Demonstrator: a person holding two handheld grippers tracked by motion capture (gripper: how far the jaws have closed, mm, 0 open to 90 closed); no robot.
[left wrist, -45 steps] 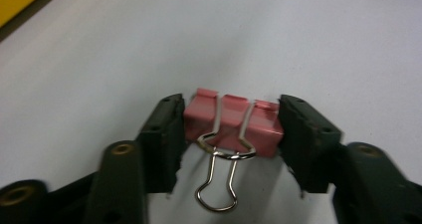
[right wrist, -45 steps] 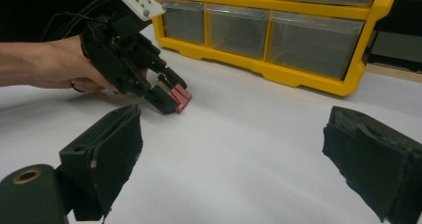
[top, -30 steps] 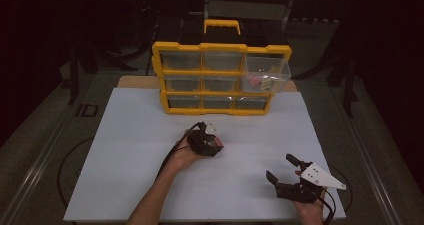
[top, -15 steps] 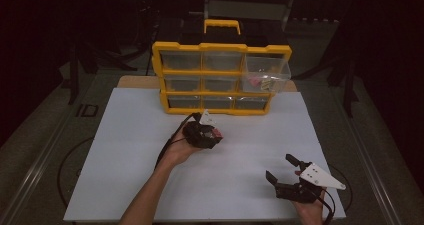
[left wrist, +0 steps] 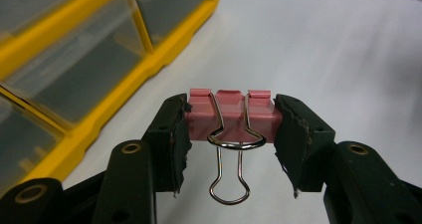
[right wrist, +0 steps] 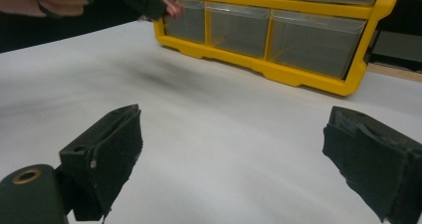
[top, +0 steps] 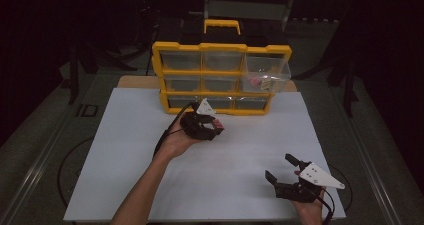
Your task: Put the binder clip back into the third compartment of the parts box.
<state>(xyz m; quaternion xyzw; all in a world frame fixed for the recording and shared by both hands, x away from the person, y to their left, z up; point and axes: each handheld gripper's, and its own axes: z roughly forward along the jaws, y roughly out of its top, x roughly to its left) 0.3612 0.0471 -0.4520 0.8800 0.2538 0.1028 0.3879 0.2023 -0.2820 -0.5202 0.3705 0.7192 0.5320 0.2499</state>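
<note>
The left tongs (left wrist: 230,117) clamp a pink binder clip (left wrist: 230,115) by its two ends, wire handles hanging toward the camera, held above the white tabletop (top: 125,150) just in front of the yellow drawer organizer (top: 220,47). The right tongs (top: 285,167) rest near the tabletop's near right corner, jaws spread wide with nothing between them

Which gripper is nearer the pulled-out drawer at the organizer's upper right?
Left. The left gripper is just before the organizer, below-left of the open drawer; the right gripper stays near the table's front edge.
</note>
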